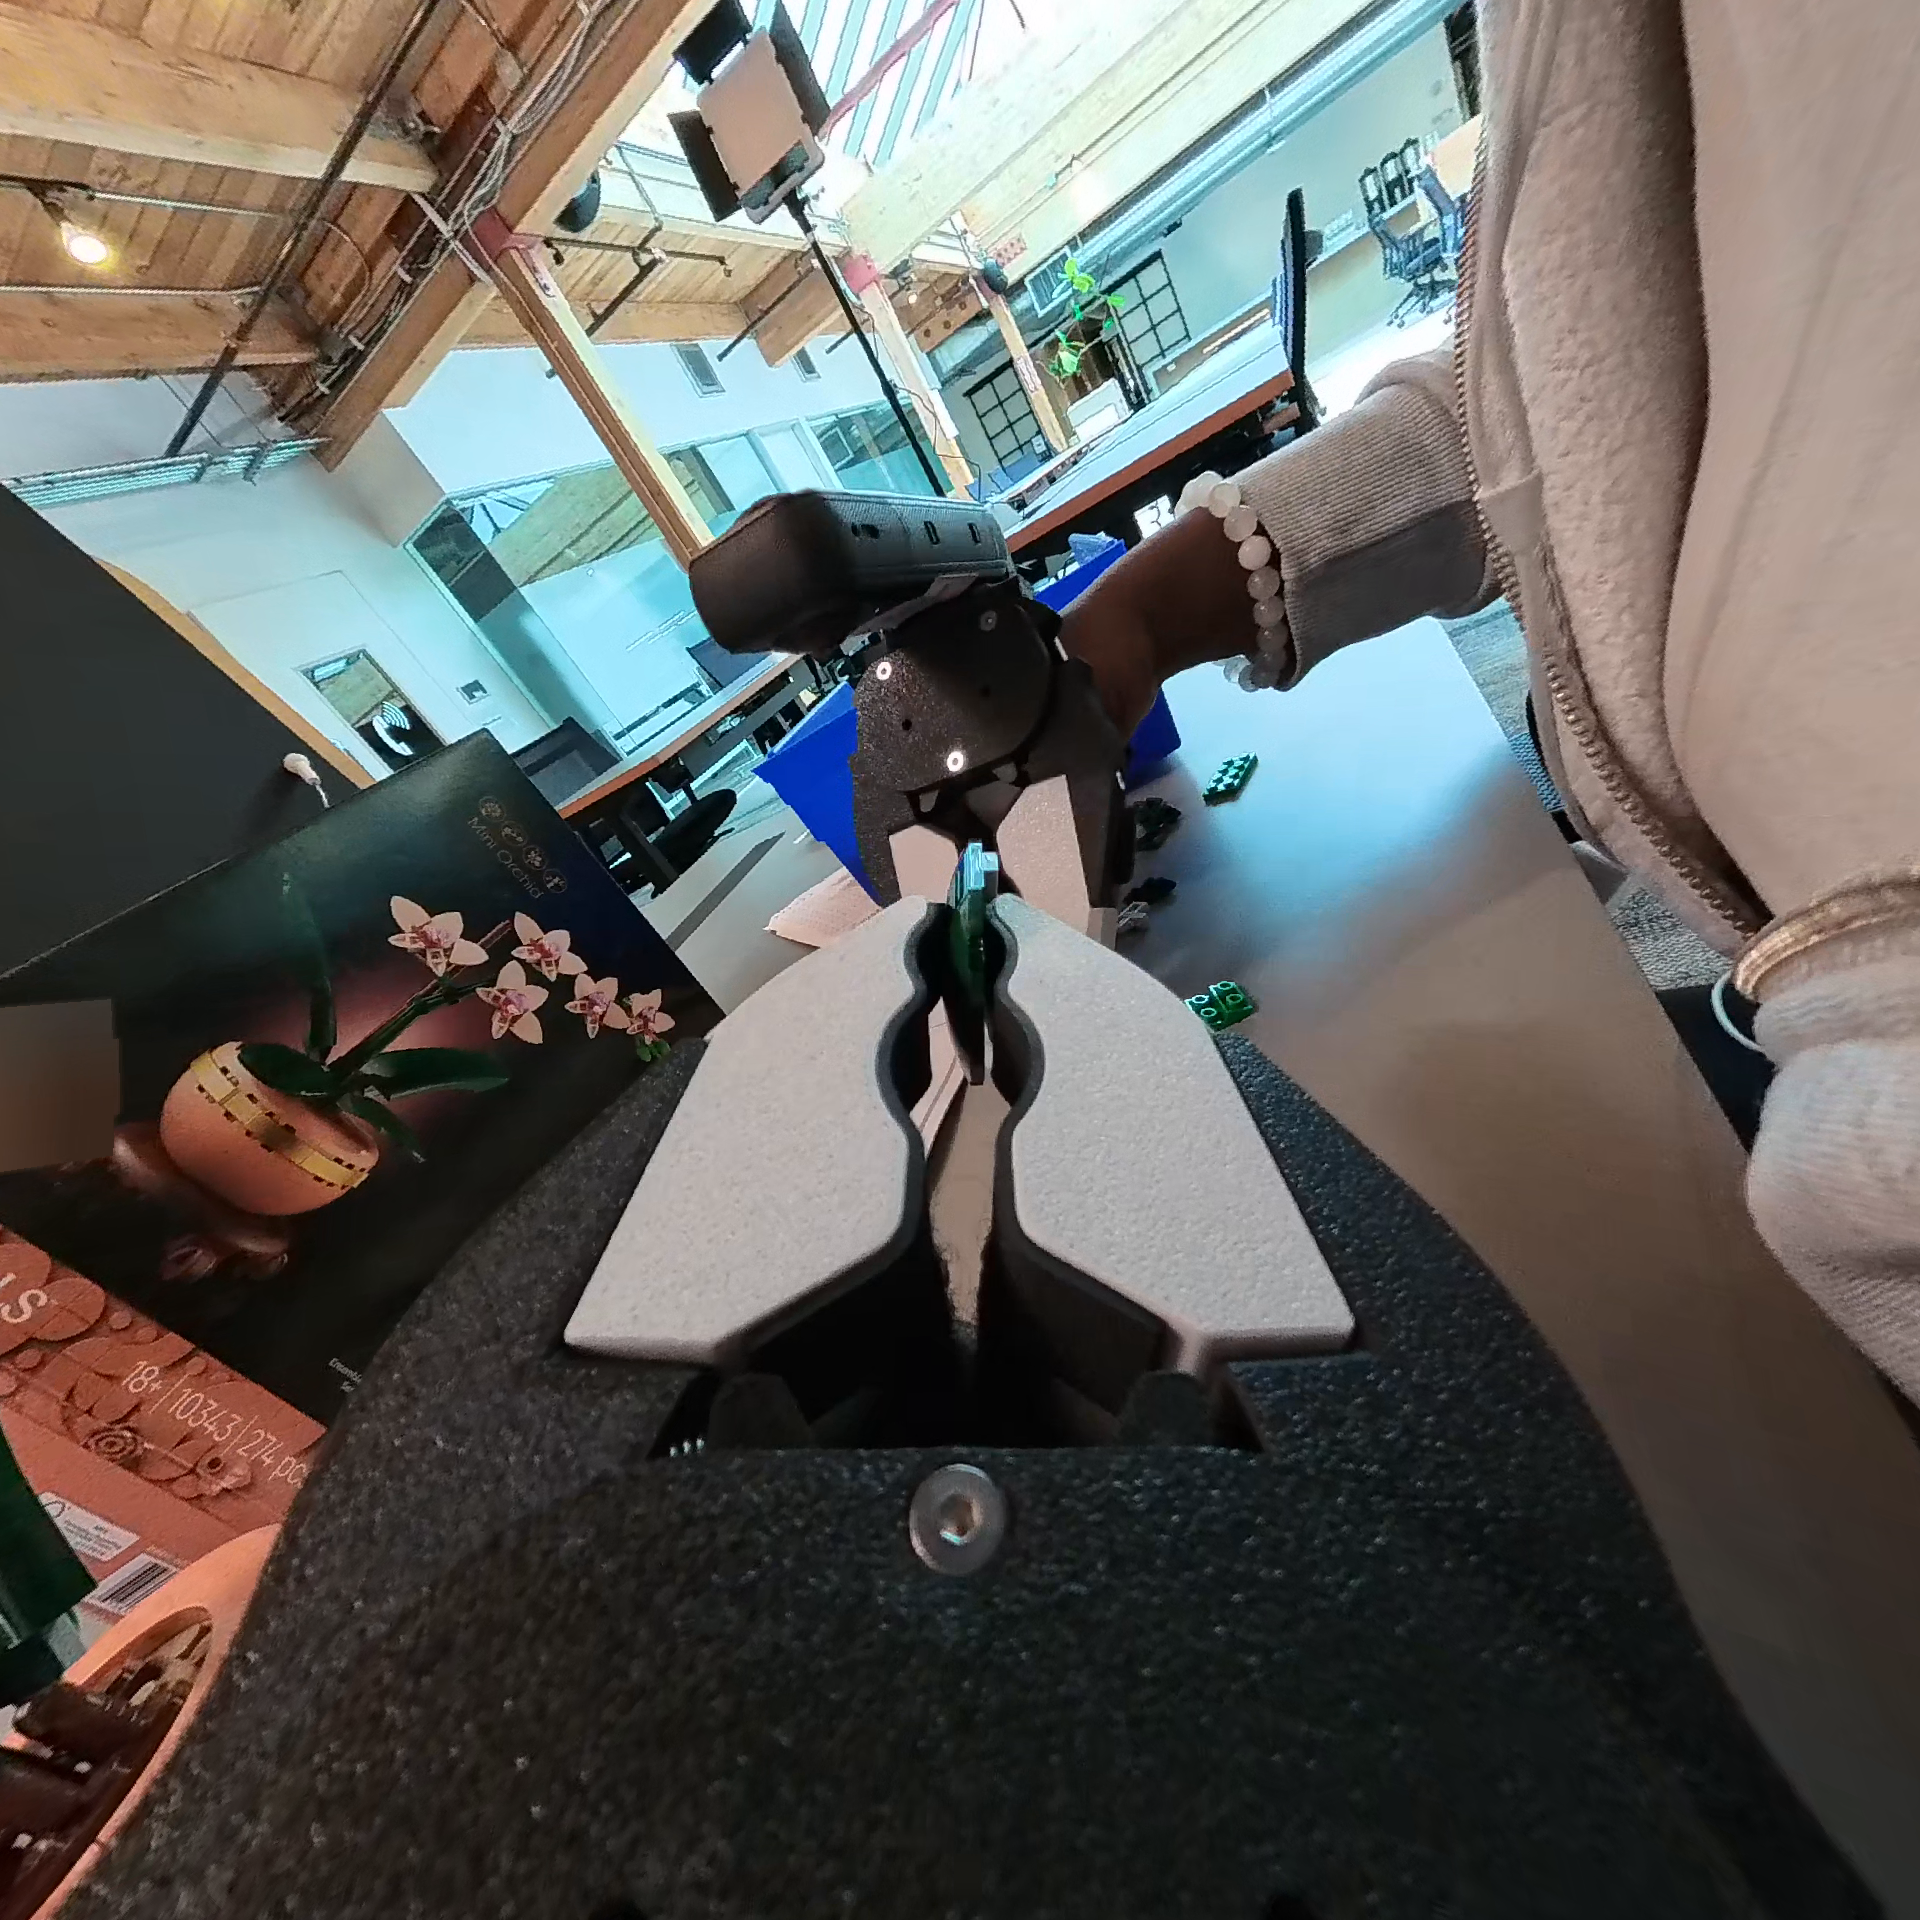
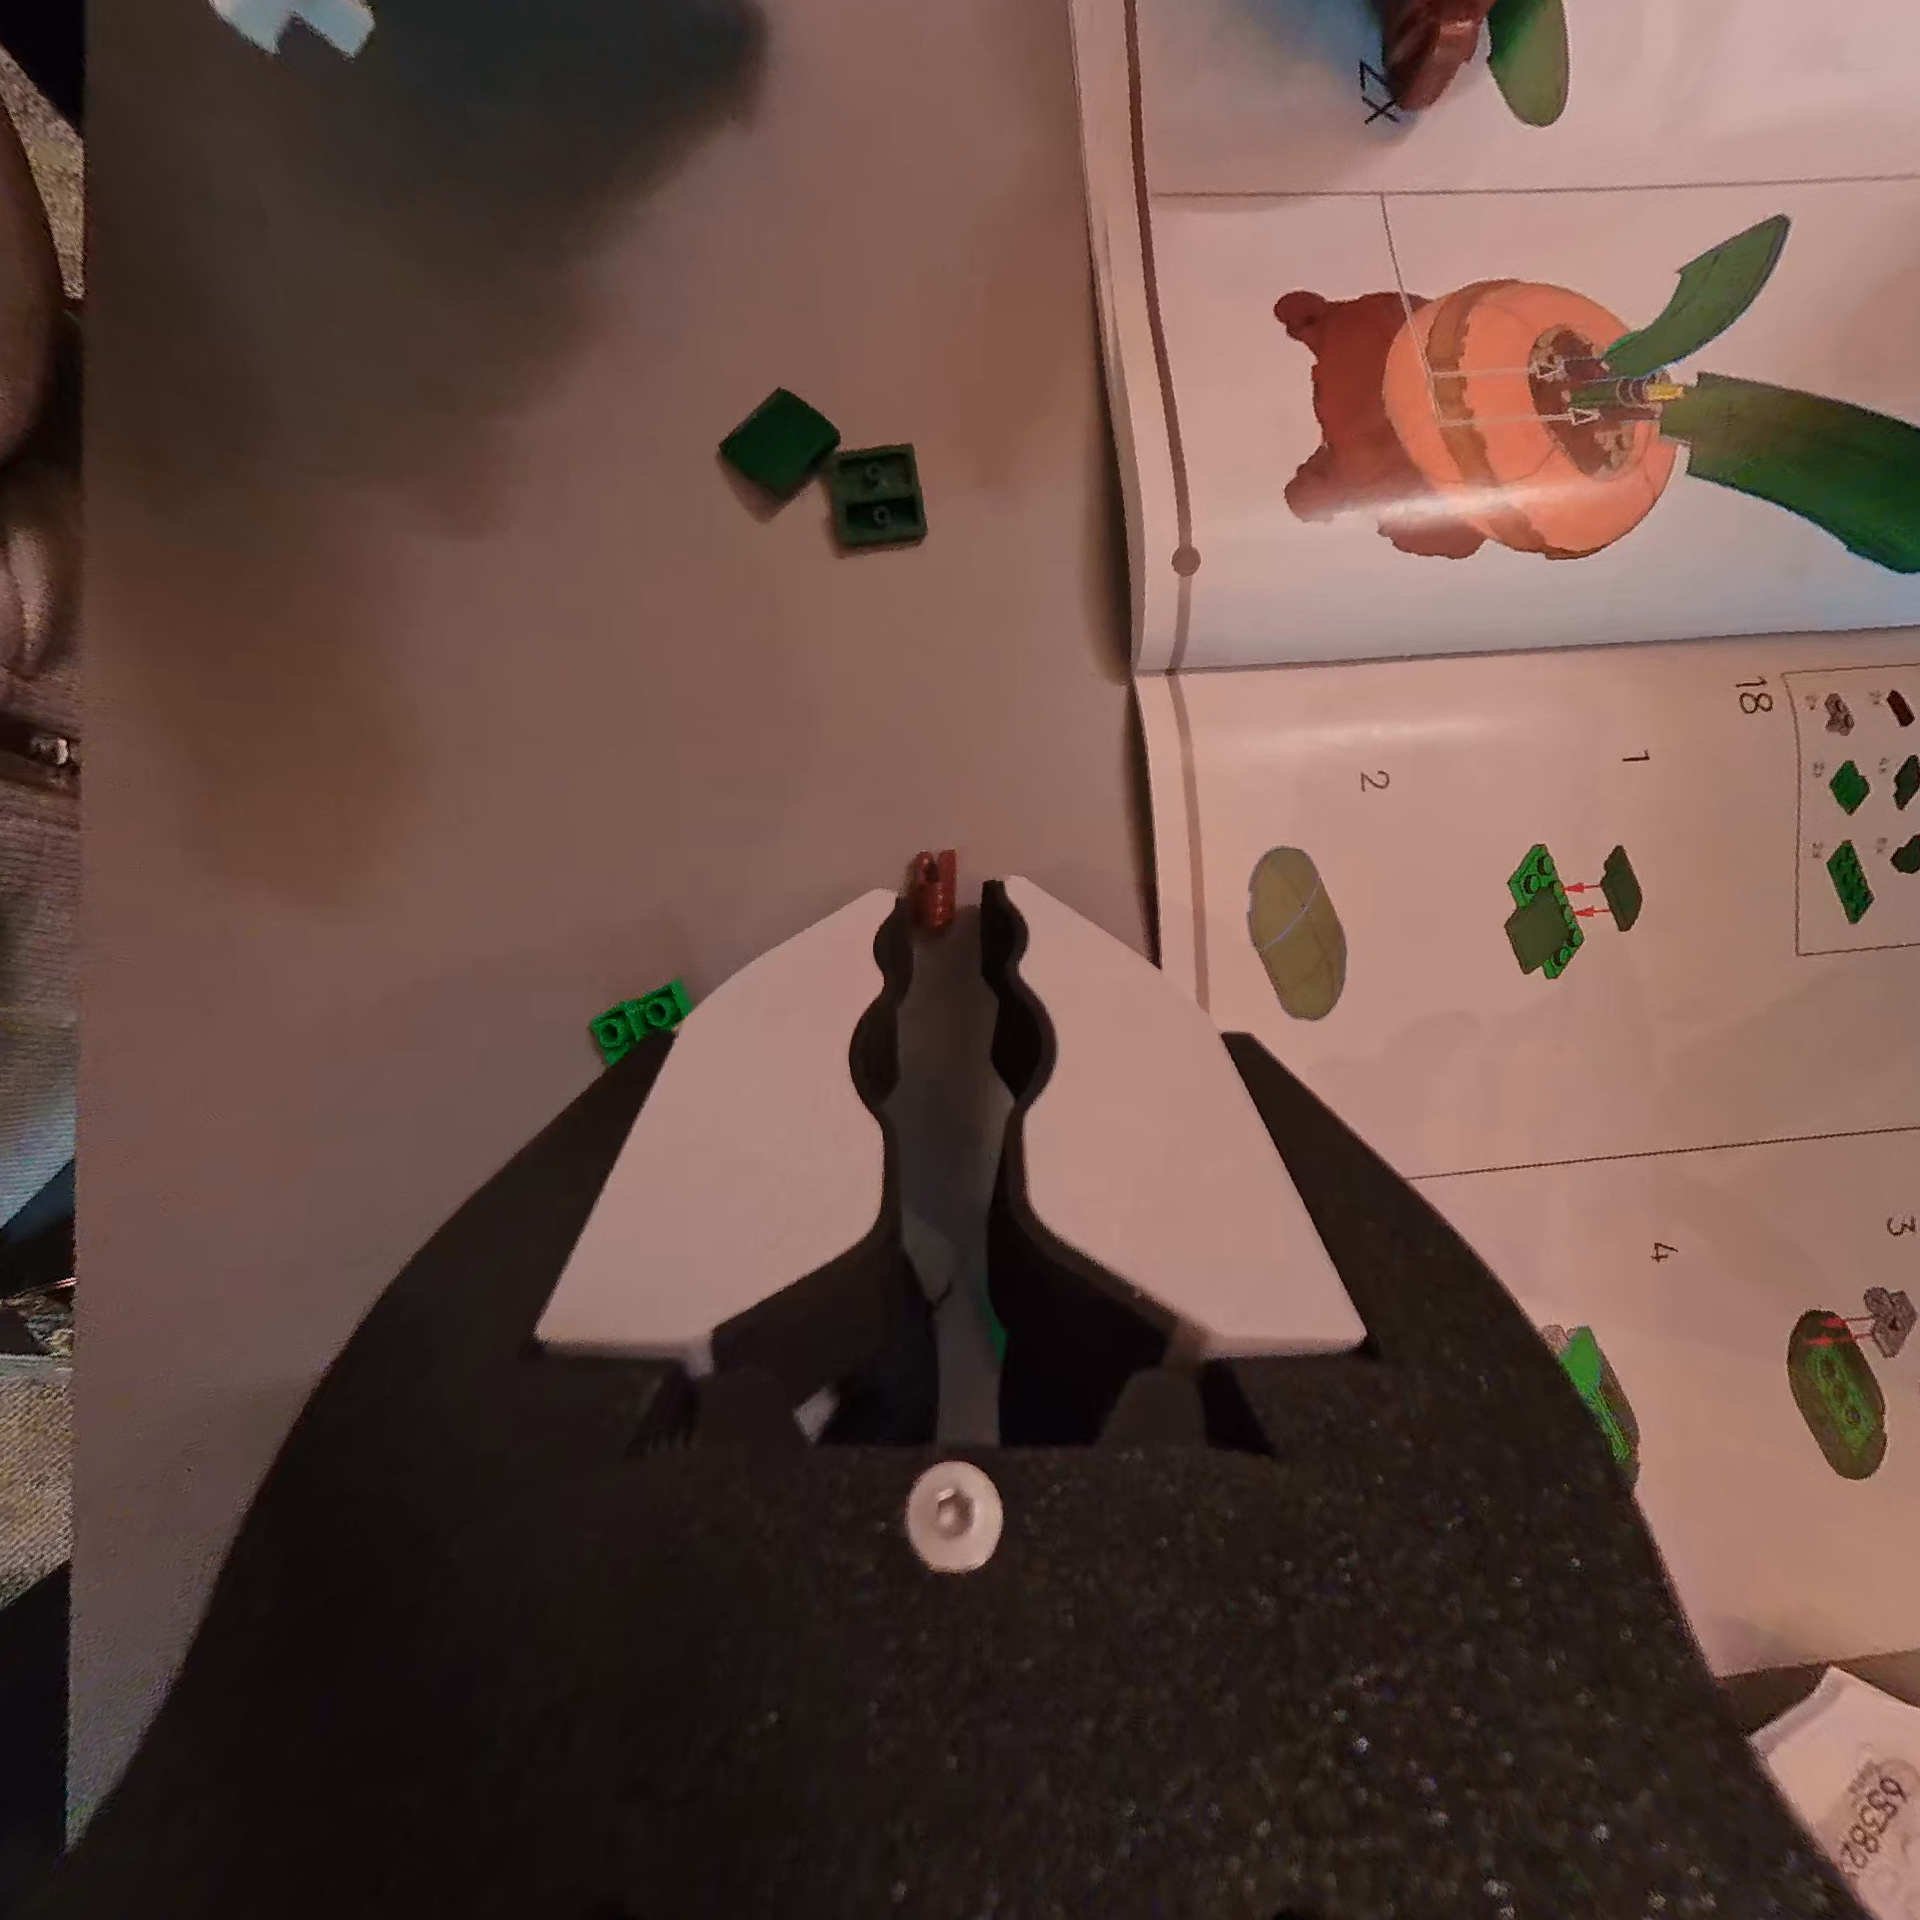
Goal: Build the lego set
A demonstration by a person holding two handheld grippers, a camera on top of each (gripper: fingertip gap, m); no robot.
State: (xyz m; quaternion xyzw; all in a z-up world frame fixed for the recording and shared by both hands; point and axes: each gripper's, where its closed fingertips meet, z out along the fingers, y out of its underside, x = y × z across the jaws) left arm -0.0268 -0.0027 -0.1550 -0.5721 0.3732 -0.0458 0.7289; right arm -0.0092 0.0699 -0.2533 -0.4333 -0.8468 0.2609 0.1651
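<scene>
My left gripper (image 1: 961,920) is shut on a flat dark green lego piece (image 1: 968,966), held on edge above the white table (image 1: 1351,935). The right gripper's black body (image 1: 966,717) hangs just beyond it, tips pointing down, held by a hand. In the right wrist view, my right gripper (image 2: 940,899) looks straight down at the table (image 2: 520,727). Its jaws are almost together on a small reddish-brown piece (image 2: 932,883) that sticks out past the tips. A dark green tile (image 2: 779,445), a dark green plate (image 2: 878,497) and a bright green plate (image 2: 636,1021) lie loose below.
An open instruction booklet (image 2: 1507,935) lies right of the loose pieces. The set's box (image 1: 364,1039) stands at the left and a blue bin (image 1: 810,779) sits behind. More green plates (image 1: 1231,774) (image 1: 1221,1003) lie near the person's body (image 1: 1714,520). The left gripper's tips are roughly 12 cm from the right gripper's. The right tips stand about 7 cm off the dark green plate (image 2: 878,497). The dark green tile (image 2: 779,445) is about 8 cm from my right fingertips.
</scene>
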